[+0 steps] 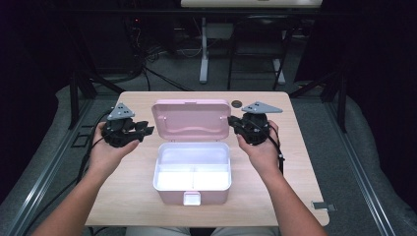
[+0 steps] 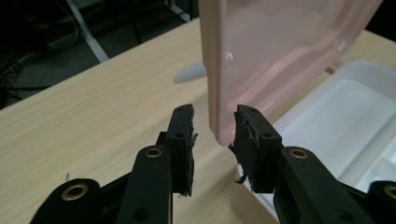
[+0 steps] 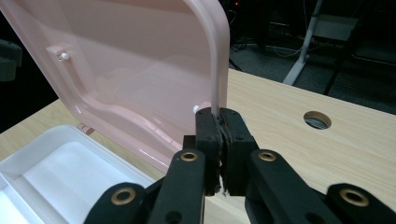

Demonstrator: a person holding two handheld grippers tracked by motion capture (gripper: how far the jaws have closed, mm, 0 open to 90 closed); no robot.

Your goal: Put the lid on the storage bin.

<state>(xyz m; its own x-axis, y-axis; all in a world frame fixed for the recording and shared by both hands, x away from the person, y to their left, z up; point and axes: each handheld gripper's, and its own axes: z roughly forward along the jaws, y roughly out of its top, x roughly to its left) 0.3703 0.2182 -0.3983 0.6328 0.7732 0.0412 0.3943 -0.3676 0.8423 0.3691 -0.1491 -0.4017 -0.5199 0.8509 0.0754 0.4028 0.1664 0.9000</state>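
At centre frame in the high view, the pink storage box (image 1: 192,183) sits on the wooden table (image 1: 295,162) with its latch toward the bottom edge. Its lid (image 1: 191,120) is raised to stand nearly upright behind the white inner tray (image 1: 192,167).

My right gripper (image 1: 234,124), right of centre in that view, is pinching the lid's right edge. In the right gripper view the two pads are pressed tight on the rim (image 3: 218,70), which rises straight up out of them. I read that grip as the one propping the lid open, so the tray stays reachable.

My left gripper (image 1: 145,131), at centre left, stands spread. In the left gripper view the lid's lower corner (image 2: 219,133) hangs between the pads (image 2: 184,135) with a gap on one side and at most a brush against the other (image 2: 247,140), so I count it as let go. No earlier picture is at hand, so I say only that it carries none of the load now.

The lid's long axis runs left to right across the frame, parallel to the box's back wall where it hinges. Its hollow inner face looks toward the bottom of the picture and its free edge points up. A round cable hole (image 1: 237,103) shows in the tabletop just beyond the right gripper.
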